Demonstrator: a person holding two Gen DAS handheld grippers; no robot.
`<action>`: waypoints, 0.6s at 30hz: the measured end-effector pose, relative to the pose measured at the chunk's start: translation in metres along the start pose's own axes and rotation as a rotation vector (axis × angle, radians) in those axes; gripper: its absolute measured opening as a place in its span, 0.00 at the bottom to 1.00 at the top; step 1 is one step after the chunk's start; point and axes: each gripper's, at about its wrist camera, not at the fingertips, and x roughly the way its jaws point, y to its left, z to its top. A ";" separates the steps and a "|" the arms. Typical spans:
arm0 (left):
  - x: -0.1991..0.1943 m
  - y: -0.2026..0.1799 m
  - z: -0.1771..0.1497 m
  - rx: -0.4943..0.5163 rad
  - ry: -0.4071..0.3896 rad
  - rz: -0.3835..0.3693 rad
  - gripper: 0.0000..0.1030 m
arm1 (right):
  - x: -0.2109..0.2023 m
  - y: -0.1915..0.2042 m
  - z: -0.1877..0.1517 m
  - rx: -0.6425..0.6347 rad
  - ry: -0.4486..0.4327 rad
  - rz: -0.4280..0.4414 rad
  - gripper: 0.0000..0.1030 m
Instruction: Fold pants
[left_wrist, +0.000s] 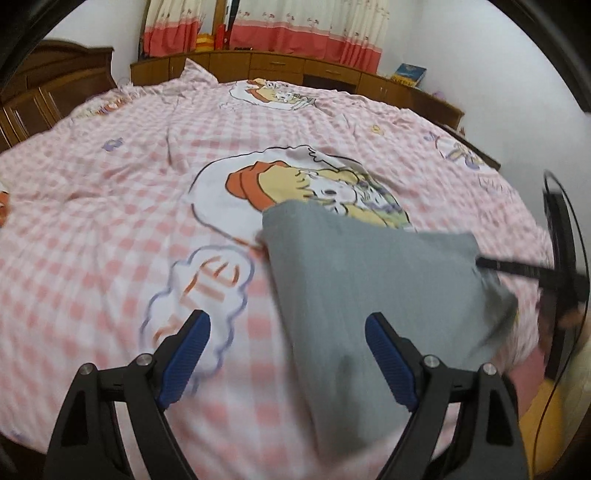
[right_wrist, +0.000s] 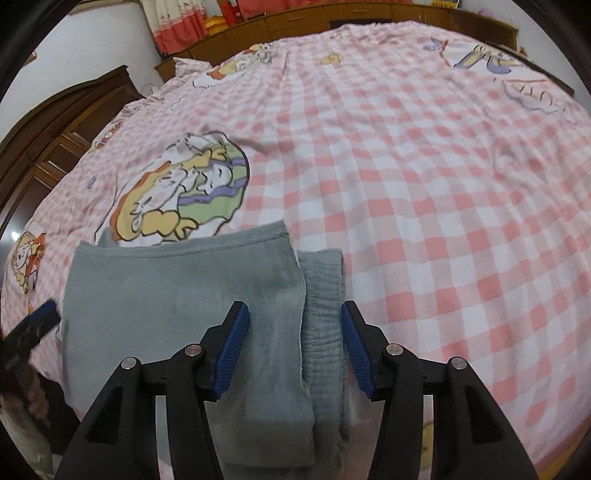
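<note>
**Gray pants lie folded on the pink bed**

The pants (right_wrist: 177, 295) are soft and gray. They lie folded in a thick stack on the bed (right_wrist: 424, 221), at the near edge. The bed has a pink and white checked cover with cartoon pictures on it. The far end of the pants lies over the bottom of one big cartoon picture (right_wrist: 184, 192).

The right claw (right_wrist: 294, 343) is right over the pants. Its two blue pads stand partly apart. One pad is above the smooth top fold. The other pad is by the ribbed band (right_wrist: 323, 295) on the right side of the pants. The pads do not press on the cloth, so the claw holds nothing.

The left claw (left_wrist: 287, 354) is also near the pants, at their left side. Its pads are wide apart and hold nothing. One pad is over the pants and the other is over the checked cover. This view is blurry.

Far behind the pants, past the bed, stand brown wood cabinets (left_wrist: 280, 68) and red and white curtains (left_wrist: 295, 29).
</note>
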 end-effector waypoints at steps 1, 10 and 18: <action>0.006 0.002 0.004 -0.009 0.006 0.003 0.87 | 0.004 -0.002 0.000 0.004 0.006 0.007 0.55; 0.075 0.018 0.031 -0.125 0.064 -0.077 0.82 | 0.024 -0.008 -0.008 0.007 -0.046 0.057 0.64; 0.086 0.012 0.032 -0.150 0.037 -0.147 0.62 | 0.018 0.010 -0.027 -0.018 -0.182 -0.055 0.38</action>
